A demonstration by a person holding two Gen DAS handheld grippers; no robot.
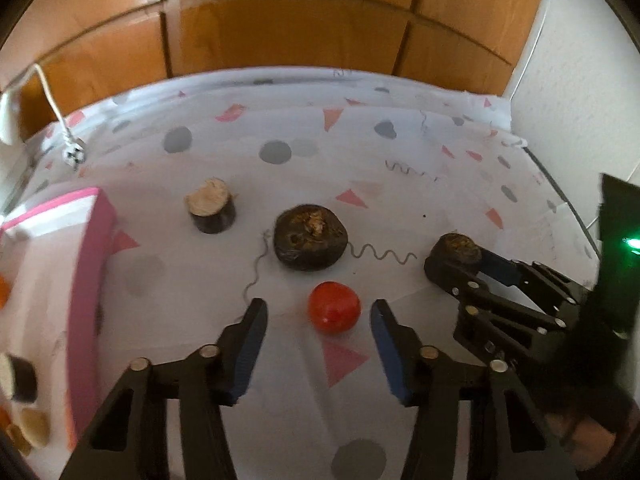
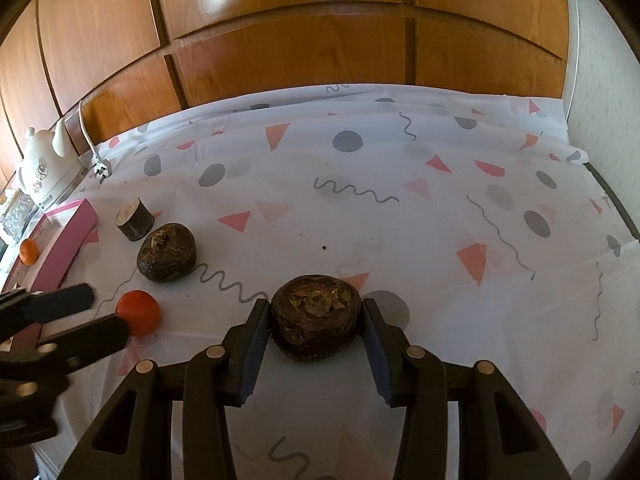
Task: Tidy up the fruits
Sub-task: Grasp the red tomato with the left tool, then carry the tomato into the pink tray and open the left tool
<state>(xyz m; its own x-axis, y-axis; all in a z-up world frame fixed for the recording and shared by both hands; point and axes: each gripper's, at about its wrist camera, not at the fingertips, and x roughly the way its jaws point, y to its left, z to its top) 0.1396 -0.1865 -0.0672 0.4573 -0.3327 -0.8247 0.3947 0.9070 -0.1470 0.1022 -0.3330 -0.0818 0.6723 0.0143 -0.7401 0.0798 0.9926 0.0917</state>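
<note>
Here, left wrist view: left gripper spread wide, blue pads clear of the red tomato, which sits on the patterned tablecloth between and just ahead of the tips, a likely pick. A dark wrinkled fruit lies beyond; a cut stump-like piece further left. The pink-rimmed tray, left of the jaws, already holds pieces.

Right wrist view: right gripper brackets another dark wrinkled fruit; pads appear to touch both flanks, so probably gripped, fruit resting on the cloth.
</note>
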